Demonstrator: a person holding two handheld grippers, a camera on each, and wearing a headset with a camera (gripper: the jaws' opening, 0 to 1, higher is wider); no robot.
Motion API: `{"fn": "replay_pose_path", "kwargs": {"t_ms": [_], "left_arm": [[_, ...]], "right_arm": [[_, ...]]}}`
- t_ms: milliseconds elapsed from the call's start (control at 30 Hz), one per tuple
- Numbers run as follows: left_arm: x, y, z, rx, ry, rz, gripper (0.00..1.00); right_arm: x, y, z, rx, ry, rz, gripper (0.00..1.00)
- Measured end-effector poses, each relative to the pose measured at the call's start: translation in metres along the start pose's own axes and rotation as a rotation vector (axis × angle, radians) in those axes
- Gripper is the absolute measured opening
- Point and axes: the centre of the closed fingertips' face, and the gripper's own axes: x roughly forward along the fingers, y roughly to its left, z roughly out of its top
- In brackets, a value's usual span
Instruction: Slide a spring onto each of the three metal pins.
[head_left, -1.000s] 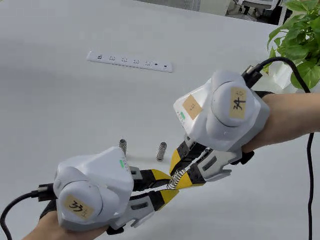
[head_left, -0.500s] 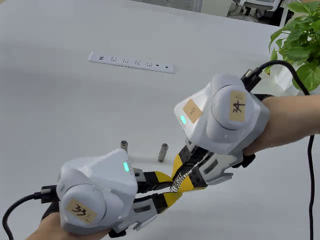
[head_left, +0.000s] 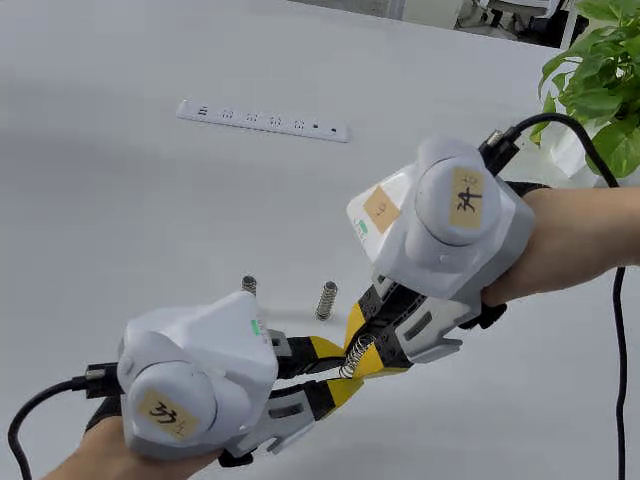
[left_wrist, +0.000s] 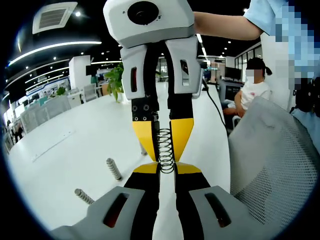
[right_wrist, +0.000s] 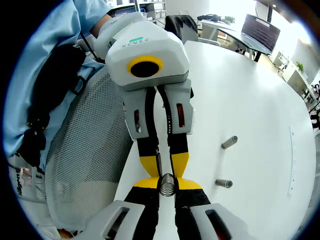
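Note:
In the head view my left gripper (head_left: 342, 374) and right gripper (head_left: 357, 350) meet tip to tip just above the white table (head_left: 150, 220). The right one is shut on a small steel spring (head_left: 351, 358). In the left gripper view that spring (left_wrist: 165, 149) runs up between the other gripper's yellow fingertips (left_wrist: 145, 137). My left gripper (left_wrist: 166, 168) is shut on a thin metal pin whose end goes into the spring. The right gripper view shows the spring (right_wrist: 167, 184) end-on and the pin (right_wrist: 159, 164) behind it. Two pins wearing springs (head_left: 249, 286) (head_left: 325, 300) stand upright on the table.
A white power strip (head_left: 262, 121) lies at the far side of the table. A potted plant (head_left: 600, 80) stands at the right edge. A black cable (head_left: 615, 300) trails from the right gripper. A grey mesh chair (right_wrist: 85, 150) is at the table's near edge.
Both grippers stay tip to tip with the spring between them. The right gripper has rolled slightly. The two sprung pins on the table have not moved.

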Motion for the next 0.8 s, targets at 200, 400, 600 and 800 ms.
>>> {"fn": "replay_pose_path", "kwargs": {"t_ms": [200,400,600,800], "left_arm": [[-0.002,0.002,-0.005,-0.005,0.017,0.011,0.15],[-0.006,0.007,-0.011,-0.05,0.015,0.042,0.25],[-0.014,0.016,-0.017,-0.093,0.013,0.094,0.39],[-0.024,0.027,-0.024,-0.133,0.01,0.146,0.49]], "right_arm": [[-0.003,-0.001,-0.003,0.006,0.0,-0.01,0.07],[-0.006,-0.004,-0.008,0.013,-0.001,-0.025,0.07],[-0.008,-0.004,-0.018,0.029,0.006,-0.035,0.07],[-0.011,-0.003,-0.03,0.048,0.022,-0.04,0.07]]}}
